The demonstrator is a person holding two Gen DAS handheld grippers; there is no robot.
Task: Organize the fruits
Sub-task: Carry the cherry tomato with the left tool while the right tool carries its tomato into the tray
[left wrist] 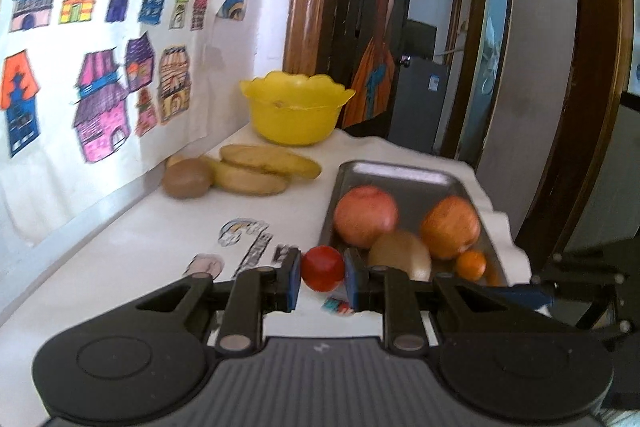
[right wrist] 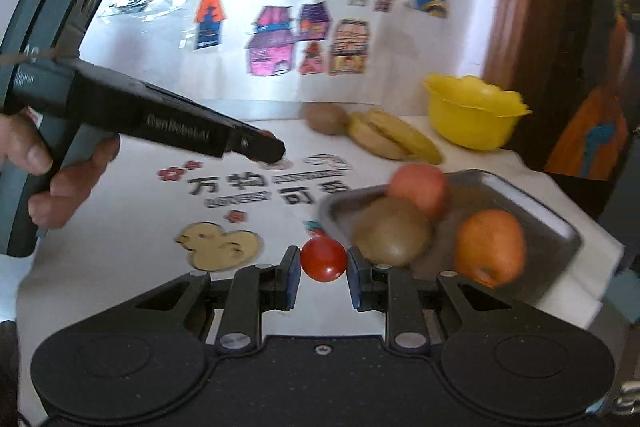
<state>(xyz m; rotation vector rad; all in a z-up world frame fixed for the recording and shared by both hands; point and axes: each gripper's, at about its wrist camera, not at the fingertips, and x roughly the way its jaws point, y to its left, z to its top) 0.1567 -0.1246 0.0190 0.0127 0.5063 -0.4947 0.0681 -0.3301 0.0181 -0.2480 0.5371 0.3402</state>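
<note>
My left gripper [left wrist: 322, 271] is shut on a small red tomato [left wrist: 322, 265], held over the white table just left of a metal tray [left wrist: 400, 171]. In the tray lie two reddish-orange apples [left wrist: 366, 215], a brownish kiwi [left wrist: 400, 255] and a small orange [left wrist: 471, 264]. My right gripper [right wrist: 323, 261] is shut on a second red tomato [right wrist: 323, 259], close to the tray's near-left corner [right wrist: 332, 207]. Seen from the right wrist view, the left gripper [right wrist: 264, 147] hovers over the table's middle with red showing at its tip.
A yellow scalloped bowl [left wrist: 296, 115] stands at the table's far end. Bananas [left wrist: 260, 167] and a kiwi [left wrist: 186, 179] lie by the wall, which carries coloured drawings. A hand [right wrist: 60, 179] holds the left tool. The table edge drops off right of the tray, toward a doorway.
</note>
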